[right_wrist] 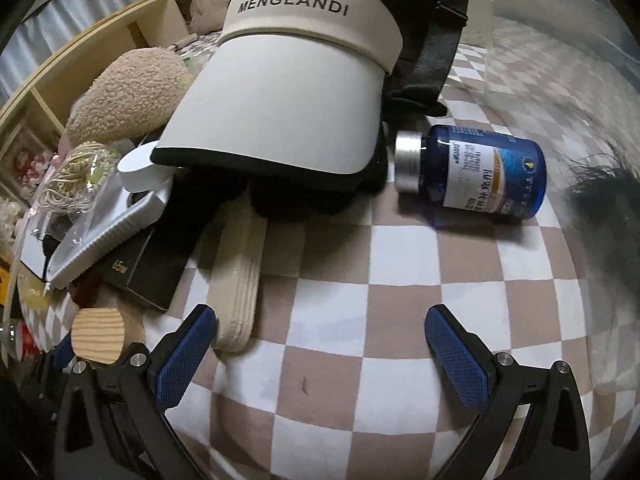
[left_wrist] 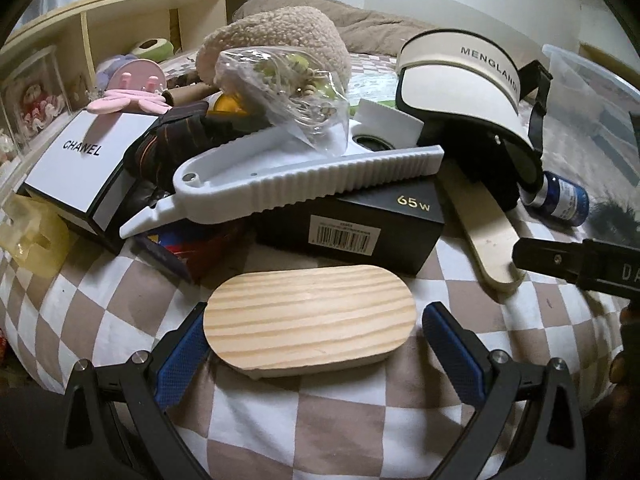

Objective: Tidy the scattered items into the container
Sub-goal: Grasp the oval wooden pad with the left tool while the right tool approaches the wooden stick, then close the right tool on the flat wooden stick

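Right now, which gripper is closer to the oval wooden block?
Left. The left gripper is open with the oval wooden block between its fingers. The right gripper is open over bare checkered bedding, the block off to its left.

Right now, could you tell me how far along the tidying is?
Nothing looks done: the clear container appears empty. In hand: the left hand-held gripper is open around the wooden oval block; the right hand-held gripper is open, empty. Left: visor, blue bottle, boxes, more.
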`<state>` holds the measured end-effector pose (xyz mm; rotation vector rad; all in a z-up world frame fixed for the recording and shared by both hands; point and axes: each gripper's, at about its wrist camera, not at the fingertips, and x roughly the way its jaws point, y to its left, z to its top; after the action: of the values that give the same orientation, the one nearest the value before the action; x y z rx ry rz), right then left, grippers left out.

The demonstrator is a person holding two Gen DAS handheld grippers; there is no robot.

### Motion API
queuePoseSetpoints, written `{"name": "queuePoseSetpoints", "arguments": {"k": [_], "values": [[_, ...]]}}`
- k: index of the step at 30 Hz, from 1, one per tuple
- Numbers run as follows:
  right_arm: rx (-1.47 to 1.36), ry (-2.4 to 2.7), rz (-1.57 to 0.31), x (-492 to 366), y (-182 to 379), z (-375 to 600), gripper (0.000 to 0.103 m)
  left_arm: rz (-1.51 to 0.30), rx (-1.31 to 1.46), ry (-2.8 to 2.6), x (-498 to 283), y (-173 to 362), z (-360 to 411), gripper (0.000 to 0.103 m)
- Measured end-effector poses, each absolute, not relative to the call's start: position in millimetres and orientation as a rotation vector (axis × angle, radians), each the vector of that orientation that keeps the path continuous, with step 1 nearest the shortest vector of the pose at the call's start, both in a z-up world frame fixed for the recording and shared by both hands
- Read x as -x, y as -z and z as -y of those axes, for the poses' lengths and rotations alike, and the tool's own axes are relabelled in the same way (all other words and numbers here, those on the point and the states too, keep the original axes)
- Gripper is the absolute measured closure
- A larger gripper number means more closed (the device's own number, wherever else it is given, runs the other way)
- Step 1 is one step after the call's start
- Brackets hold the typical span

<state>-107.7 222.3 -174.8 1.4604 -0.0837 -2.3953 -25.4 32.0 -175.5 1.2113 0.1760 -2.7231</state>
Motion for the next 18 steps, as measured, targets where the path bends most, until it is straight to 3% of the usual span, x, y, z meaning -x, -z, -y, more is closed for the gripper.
{"name": "queuePoseSetpoints", "arguments": {"k": [10, 12, 14, 18], "values": [[-1.403, 2.255, 0.219, 112, 164, -217, 0.000, -0.123, -1.184, 2.798, 10, 173, -38, 0.008], [-1.415, 2.230, 0.209, 115, 165, -211, 0.004, -0.121, -1.180, 2.809, 7, 172, -39, 0.009], [-1.431, 2.227, 0.162, 121, 169, -209, 0.023, -0.137, -1.204, 2.825, 3, 173, -40, 0.009], [-1.430, 2.253, 0.034, 122, 170, -194, 0.023, -0.063, -1.193, 2.844, -3, 175, -51, 0.009]]}}
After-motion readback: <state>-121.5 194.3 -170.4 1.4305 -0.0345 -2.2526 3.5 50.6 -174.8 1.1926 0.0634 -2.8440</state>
